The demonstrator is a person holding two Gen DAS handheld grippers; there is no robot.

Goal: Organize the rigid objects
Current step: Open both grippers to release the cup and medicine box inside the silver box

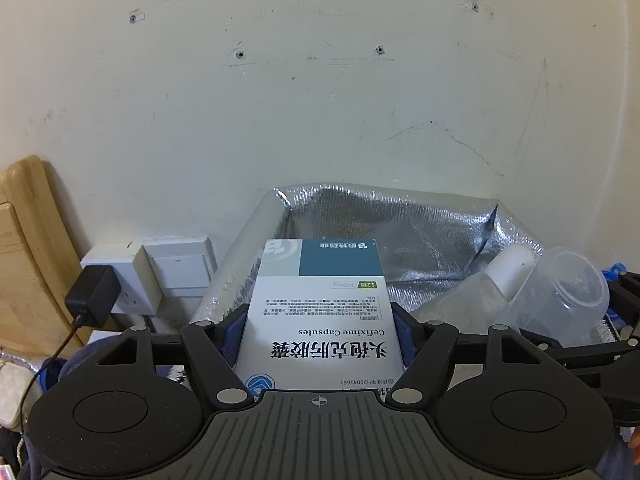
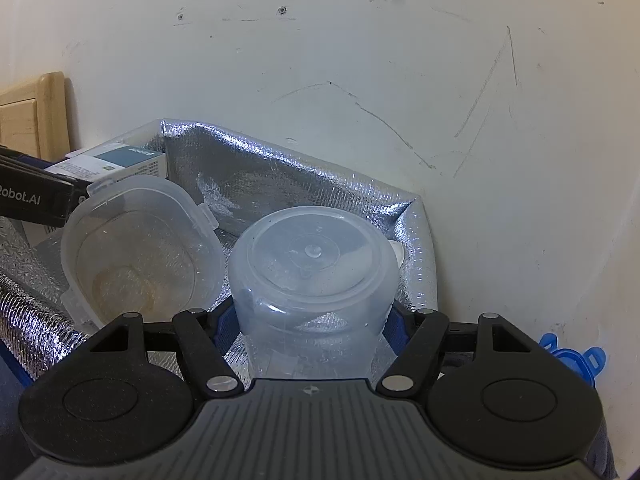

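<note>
My left gripper is shut on a white and teal medicine box printed "Cefixime Capsules", held over the near edge of an open silver foil-lined bag. The box also shows at the left of the right wrist view. My right gripper is shut on a clear plastic container, held bottom-forward over the same bag. That container appears at the right of the left wrist view.
A second clear plastic tub leans inside the bag at the left. A white bottle lies in the bag. A wall socket with a black charger and a wooden panel stand left. A blue plastic piece lies right. The scuffed wall is close behind.
</note>
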